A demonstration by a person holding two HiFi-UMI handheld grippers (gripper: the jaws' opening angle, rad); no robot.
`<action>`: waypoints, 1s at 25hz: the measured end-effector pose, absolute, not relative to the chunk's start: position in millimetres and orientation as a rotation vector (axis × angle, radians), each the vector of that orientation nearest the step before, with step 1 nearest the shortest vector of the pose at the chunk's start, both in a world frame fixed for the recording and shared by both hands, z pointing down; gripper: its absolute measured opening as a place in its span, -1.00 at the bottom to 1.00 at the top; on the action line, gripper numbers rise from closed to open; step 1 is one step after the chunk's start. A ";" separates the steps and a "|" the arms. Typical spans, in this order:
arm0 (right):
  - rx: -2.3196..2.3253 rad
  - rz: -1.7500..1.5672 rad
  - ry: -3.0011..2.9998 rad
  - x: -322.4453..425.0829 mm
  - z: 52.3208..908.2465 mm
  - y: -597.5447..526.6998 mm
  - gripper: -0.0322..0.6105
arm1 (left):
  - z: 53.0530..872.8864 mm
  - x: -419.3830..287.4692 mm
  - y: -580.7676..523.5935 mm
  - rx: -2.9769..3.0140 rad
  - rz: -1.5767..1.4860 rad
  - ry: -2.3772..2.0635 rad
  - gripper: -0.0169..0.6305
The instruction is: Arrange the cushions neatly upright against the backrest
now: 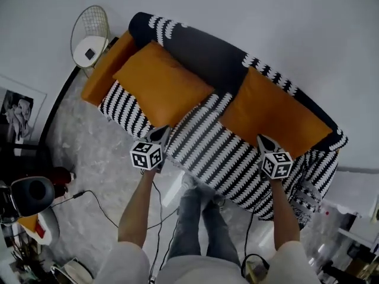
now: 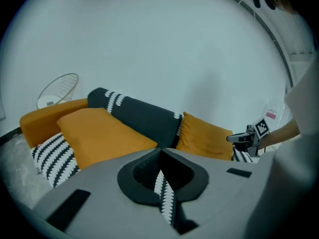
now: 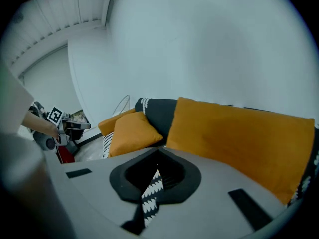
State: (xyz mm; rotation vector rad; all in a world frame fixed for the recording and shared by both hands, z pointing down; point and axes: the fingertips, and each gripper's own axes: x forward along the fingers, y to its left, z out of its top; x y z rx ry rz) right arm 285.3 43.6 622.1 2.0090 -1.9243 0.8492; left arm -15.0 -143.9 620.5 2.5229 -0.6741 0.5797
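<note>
Cushion at left [image 1: 161, 81] orange, flat on seat [image 1: 201, 139], cushion at right [image 1: 272, 114] against backrest [image 1: 207, 52], left tool [image 1: 160, 132], right tool [image 1: 264, 141] closed

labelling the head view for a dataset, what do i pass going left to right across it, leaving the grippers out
framed picture → round wire side table → left orange cushion → right orange cushion
</note>
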 end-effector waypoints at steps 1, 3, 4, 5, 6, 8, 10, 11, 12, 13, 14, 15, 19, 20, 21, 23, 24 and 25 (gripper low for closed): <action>1.954 0.835 -1.964 268.3 623.2 21.9 -0.81 | 620.8 -35.6 -149.9 2.512 0.577 -0.718 -0.86; 1.853 0.811 -2.032 233.0 625.4 -17.0 -0.81 | 621.1 -74.0 -161.4 2.490 0.571 -0.793 -0.86; 1.815 0.801 -2.056 215.1 625.9 -32.3 -0.81 | 620.7 -90.7 -167.2 2.483 0.568 -0.816 -0.86; 1.782 0.791 -2.076 197.0 625.7 -46.0 -0.81 | 619.7 -106.5 -172.9 2.477 0.564 -0.835 -0.86; 1.749 0.779 -2.098 178.9 625.2 -59.3 -0.81 | 618.3 -122.2 -178.3 2.471 0.556 -0.857 -0.86; 1.672 0.756 -2.146 142.4 624.9 -85.4 -0.81 | 616.8 -155.5 -185.6 2.446 0.531 -0.921 -0.86; 1.606 0.730 -2.183 107.0 624.3 -107.5 -0.81 | 617.6 -187.9 -190.3 2.423 0.517 -0.984 -0.86; 1.584 0.709 -2.196 90.9 622.0 -117.1 -0.81 | 616.7 -201.0 -193.0 2.422 0.516 -1.008 -0.86; 1.569 0.683 -2.206 76.8 618.5 -126.1 -0.81 | 614.6 -211.0 -195.8 2.427 0.513 -1.026 -0.86; 1.561 0.659 -2.216 65.1 614.6 -134.6 -0.81 | 611.8 -218.0 -198.6 2.434 0.504 -1.040 -0.86; 1.563 0.647 -2.224 55.5 611.6 -141.7 -0.81 | 609.6 -223.0 -201.0 2.438 0.488 -1.054 -0.86; 1.572 0.647 -2.228 47.1 610.1 -146.6 -0.81 | 608.6 -227.3 -202.6 2.437 0.472 -1.067 -0.86; 1.585 0.681 -2.206 15.1 613.9 -151.7 -0.81 | 610.3 -244.5 -206.4 2.420 0.426 -1.081 -0.86; 1.582 0.692 -2.200 9.3 615.7 -152.1 -0.81 | 611.5 -247.7 -207.3 2.417 0.423 -1.077 -0.86; 1.582 0.701 -2.193 5.2 617.7 -152.8 -0.81 | 613.4 -250.3 -208.3 2.413 0.424 -1.072 -0.86; 1.579 0.715 -2.182 0.1 621.0 -156.6 -0.81 | 618.1 -255.0 -212.5 2.404 0.428 -1.061 -0.86; 1.574 0.719 -2.178 -1.7 622.7 -158.7 -0.81 | 620.6 -257.0 -214.9 2.399 0.431 -1.057 -0.86; 1.568 0.721 -2.174 -2.5 624.8 -160.4 -0.81 | 623.1 -258.3 -217.0 2.395 0.434 -1.053 -0.86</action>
